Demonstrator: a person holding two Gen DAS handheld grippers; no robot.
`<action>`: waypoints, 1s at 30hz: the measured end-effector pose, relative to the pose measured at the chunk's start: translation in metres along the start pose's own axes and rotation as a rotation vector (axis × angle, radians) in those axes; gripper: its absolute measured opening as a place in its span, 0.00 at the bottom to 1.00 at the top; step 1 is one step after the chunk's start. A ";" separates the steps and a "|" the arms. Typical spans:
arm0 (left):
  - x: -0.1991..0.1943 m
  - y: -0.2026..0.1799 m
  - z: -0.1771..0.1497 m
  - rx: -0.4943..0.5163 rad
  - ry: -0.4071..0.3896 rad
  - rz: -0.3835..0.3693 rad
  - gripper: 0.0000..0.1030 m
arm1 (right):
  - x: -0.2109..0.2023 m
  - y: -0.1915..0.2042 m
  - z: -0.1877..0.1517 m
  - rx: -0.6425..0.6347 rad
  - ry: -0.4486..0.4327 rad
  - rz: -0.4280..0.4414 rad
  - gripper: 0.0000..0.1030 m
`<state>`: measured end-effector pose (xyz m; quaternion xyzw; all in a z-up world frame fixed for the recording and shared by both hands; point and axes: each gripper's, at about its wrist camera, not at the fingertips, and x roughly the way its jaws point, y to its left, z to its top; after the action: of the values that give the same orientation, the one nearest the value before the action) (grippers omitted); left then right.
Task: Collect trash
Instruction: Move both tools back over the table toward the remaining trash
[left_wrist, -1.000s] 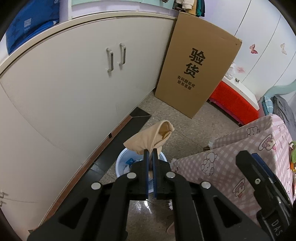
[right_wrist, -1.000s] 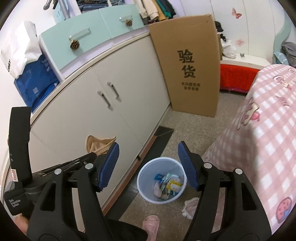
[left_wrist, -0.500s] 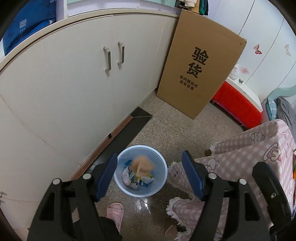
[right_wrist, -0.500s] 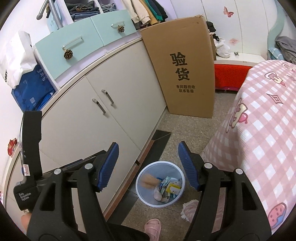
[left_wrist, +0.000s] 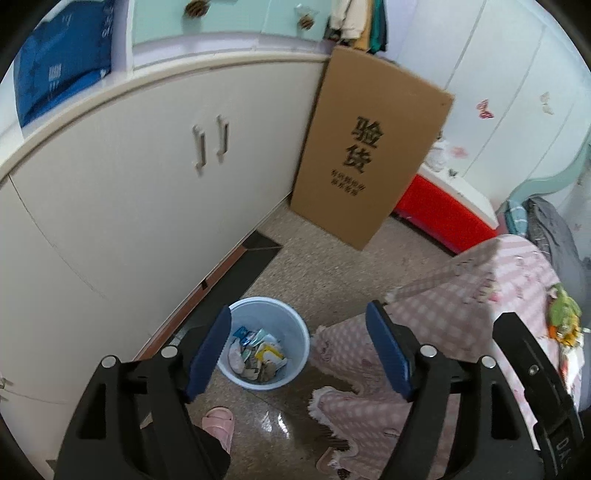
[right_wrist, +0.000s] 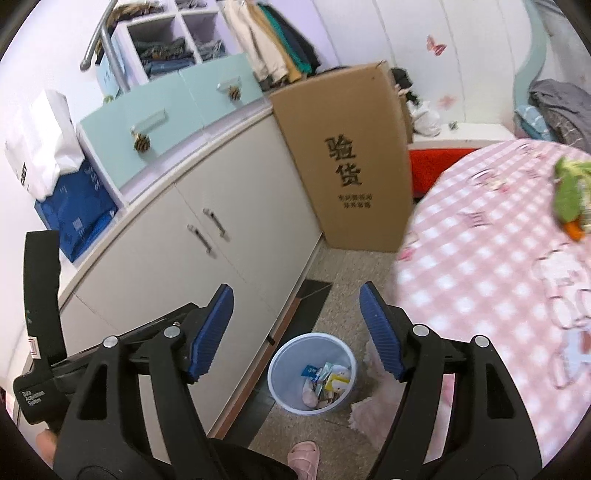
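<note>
A pale blue bin (left_wrist: 301, 345) stands on the floor by the cabinet, with wrappers and crumpled trash (left_wrist: 258, 354) inside. My left gripper (left_wrist: 298, 310) hovers above it; its jaws are opening and nothing is between them. In the right wrist view the same bin (right_wrist: 280, 365) sits below my right gripper (right_wrist: 295, 291), whose jaws are also opening with nothing between them. Green and orange scraps (right_wrist: 572, 195) lie on the pink checked tablecloth (right_wrist: 480, 277), far right of both grippers.
A long white cabinet (left_wrist: 129, 184) runs along the left. A tall cardboard box (left_wrist: 369, 147) leans against its far end, beside a red bench (left_wrist: 443, 214). The cloth's fringe (left_wrist: 332, 402) hangs right of the bin. A pink slipper (left_wrist: 218, 424) is on the floor near me.
The left gripper let go of a beige wad, which dropped into the bin, and its jaws spread wide. Both grippers have since lifted away from the bin.
</note>
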<state>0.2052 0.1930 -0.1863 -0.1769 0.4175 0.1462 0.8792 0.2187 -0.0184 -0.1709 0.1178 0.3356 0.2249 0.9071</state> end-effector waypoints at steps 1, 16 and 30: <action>-0.006 -0.006 -0.001 0.009 -0.009 -0.009 0.73 | -0.009 -0.004 0.001 0.005 -0.012 -0.008 0.69; -0.070 -0.156 -0.055 0.276 -0.041 -0.200 0.76 | -0.148 -0.136 -0.011 0.146 -0.133 -0.268 0.72; -0.064 -0.307 -0.126 0.499 0.070 -0.328 0.77 | -0.217 -0.275 -0.044 0.264 -0.058 -0.542 0.72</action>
<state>0.2041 -0.1429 -0.1524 -0.0252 0.4362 -0.1114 0.8926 0.1342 -0.3609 -0.1834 0.1472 0.3550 -0.0747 0.9202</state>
